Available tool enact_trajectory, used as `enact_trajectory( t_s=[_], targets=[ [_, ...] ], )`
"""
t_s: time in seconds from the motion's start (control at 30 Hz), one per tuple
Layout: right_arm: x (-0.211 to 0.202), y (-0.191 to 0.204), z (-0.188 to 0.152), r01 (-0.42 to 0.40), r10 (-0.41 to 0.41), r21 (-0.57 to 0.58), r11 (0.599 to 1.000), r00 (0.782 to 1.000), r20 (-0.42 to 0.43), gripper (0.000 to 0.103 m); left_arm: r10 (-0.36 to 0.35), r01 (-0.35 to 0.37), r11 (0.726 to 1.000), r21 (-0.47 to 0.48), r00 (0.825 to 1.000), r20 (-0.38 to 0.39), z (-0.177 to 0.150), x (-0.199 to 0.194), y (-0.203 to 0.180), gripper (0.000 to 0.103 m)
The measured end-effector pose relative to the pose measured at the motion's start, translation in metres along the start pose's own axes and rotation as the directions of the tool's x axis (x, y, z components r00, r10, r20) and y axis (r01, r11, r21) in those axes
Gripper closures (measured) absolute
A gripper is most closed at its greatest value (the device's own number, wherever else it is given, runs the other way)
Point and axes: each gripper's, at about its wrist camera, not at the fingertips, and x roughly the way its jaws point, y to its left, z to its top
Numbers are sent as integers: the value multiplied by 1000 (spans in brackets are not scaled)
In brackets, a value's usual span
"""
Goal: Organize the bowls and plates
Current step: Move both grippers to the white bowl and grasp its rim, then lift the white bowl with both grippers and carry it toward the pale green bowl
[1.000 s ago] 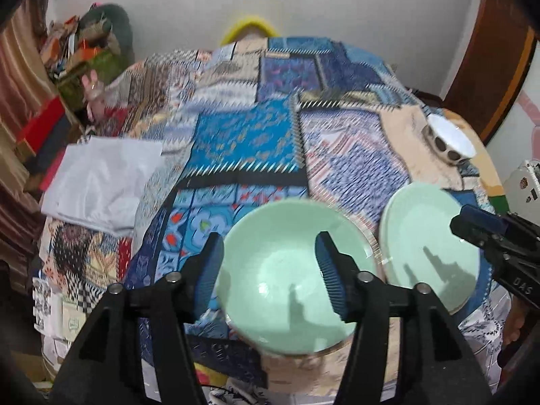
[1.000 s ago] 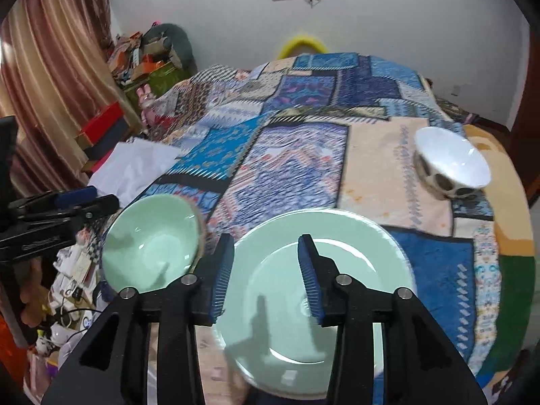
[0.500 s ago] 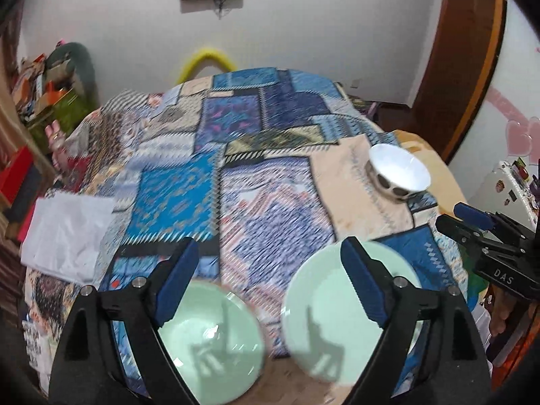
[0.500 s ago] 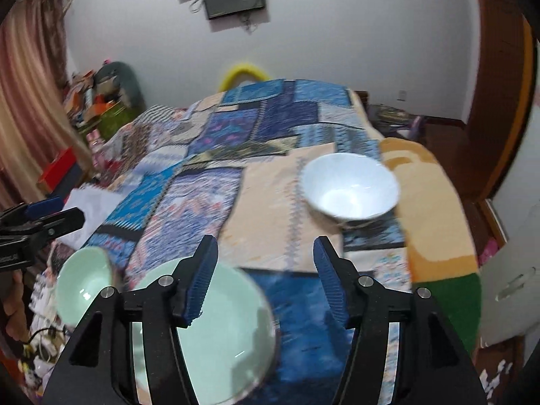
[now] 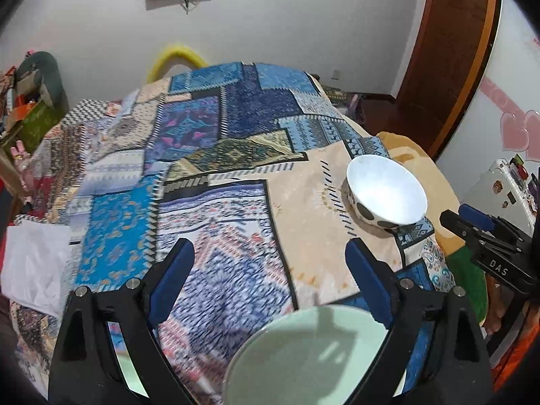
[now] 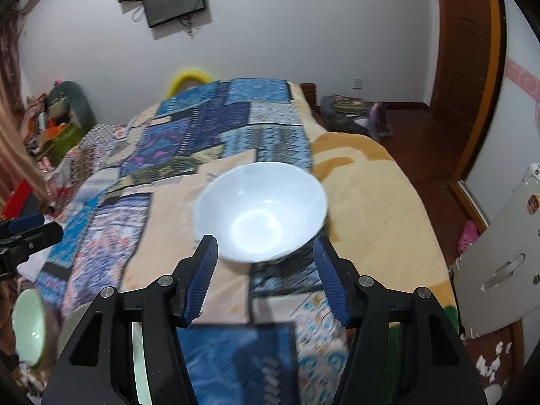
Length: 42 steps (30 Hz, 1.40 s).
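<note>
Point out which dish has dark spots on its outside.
The white bowl, standing apart on the beige patch of the blanket. The green plate nearer the camera is plain.

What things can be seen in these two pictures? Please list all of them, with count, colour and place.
white bowl: one, white inside, dark spots outside, upright on the right part of the cover
green plate: one, pale green, near edge of the cover
green bowl: one, pale green, blurred, near left corner
patchwork cover: one, blue and beige, under all the dishes
white sheet: one, left edge
screen: one, dark, on the wall
door: one, brown, right
left gripper: black, blue pads, open, just been opening, nothing between
right gripper: same colours, open, just been opening, facing the white bowl, not gripping
</note>
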Motion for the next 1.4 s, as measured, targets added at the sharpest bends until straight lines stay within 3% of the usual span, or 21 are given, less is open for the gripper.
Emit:
enact_trajectory(
  t_s=[0.17,0.23,0.5,0.63,0.8,1.1,1.27,1.4],
  targets=[
    [28,-16,3,38,-38,28,999,999,-26,54,-23,24,999,33,999,-42,12,44,-14,11],
    [39,-22,5,50,-48,36,998,998,-44,64,-36,38,998,43,998,-47,16,58,-17,11],
    [64,-37,8,44,-39,59,997,995,-90,84,-60,63,997,54,996,-67,30,93,-26,11],
    [64,-31,8,48,-46,17,999,996,-77,86,-65,71,994,83,995,-74,33,103,-33,11],
    [66,-24,6,-24,23,-7,1000,995,-97,86,-82,89,993,75,993,-87,36,114,-38,14],
    [63,-2,-2,-124,116,-54,991,984,-135,86,-119,119,993,-8,975,-186,32,148,-38,43],
    [71,8,1,-104,92,-81,991,985,-144,86,-124,130,991,15,966,-229,25,159,-45,68],
    [79,13,0,-88,71,-104,991,985,-156,83,-146,154,988,12,960,-239,25,162,-50,76]
  ],
)
